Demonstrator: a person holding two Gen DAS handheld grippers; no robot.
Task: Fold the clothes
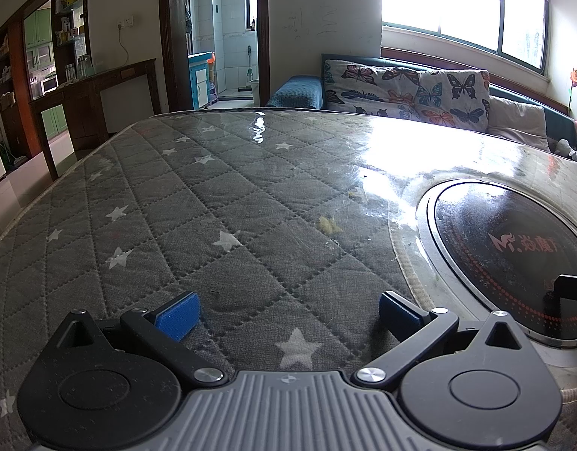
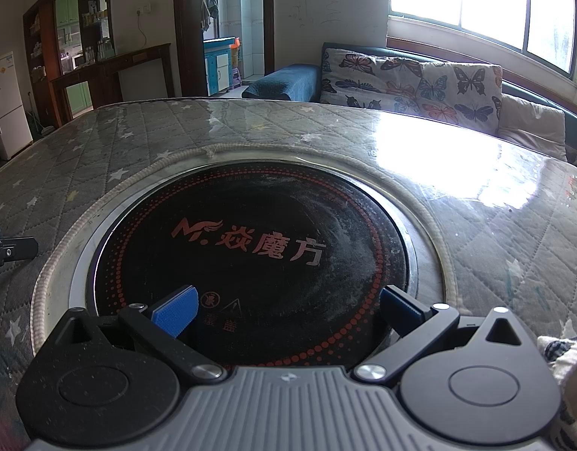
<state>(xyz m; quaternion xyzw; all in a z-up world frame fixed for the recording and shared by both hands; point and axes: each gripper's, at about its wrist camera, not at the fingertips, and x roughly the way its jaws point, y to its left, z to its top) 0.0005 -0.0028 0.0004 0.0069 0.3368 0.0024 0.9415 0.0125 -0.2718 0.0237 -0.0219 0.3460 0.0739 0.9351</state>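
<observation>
at the far right edge of the right wrist view, a bit of pale checked cloth [image 2: 562,353], bunched and mostly cut off by the frame; too little showing to tell which garment. lying on the worktop [image 1: 221,203] just beside the right tongs [image 2: 288,310]. no clothing visible in the left wrist view.

no containers to report.

left tongs [image 1: 288,312] spread wide, blue pads [image 1: 177,315] empty, low over the grey quilted star-print cover under a glossy clear sheet. right tongs likewise spread wide, holding nothing, hovering over the near rim of a round black cooktop [image 2: 251,248] set into the worktop, red lettering and a ring of red dots on its glass, a pale braided edge around the cutout. tip of the left tongs visible at the left edge of the right wrist view.

beyond the worktop, a butterfly-print cushion [image 1: 405,88] on a sofa below a bright window [image 1: 457,0], strong glare across the clear sheet. a blue folded blanket [image 1: 298,90] beside the cushion. dark wooden shelving [image 1: 37,67] at the left, an open doorway [image 1: 224,30] to a tiled room, a white fridge [image 2: 5,105] in the right wrist view.
</observation>
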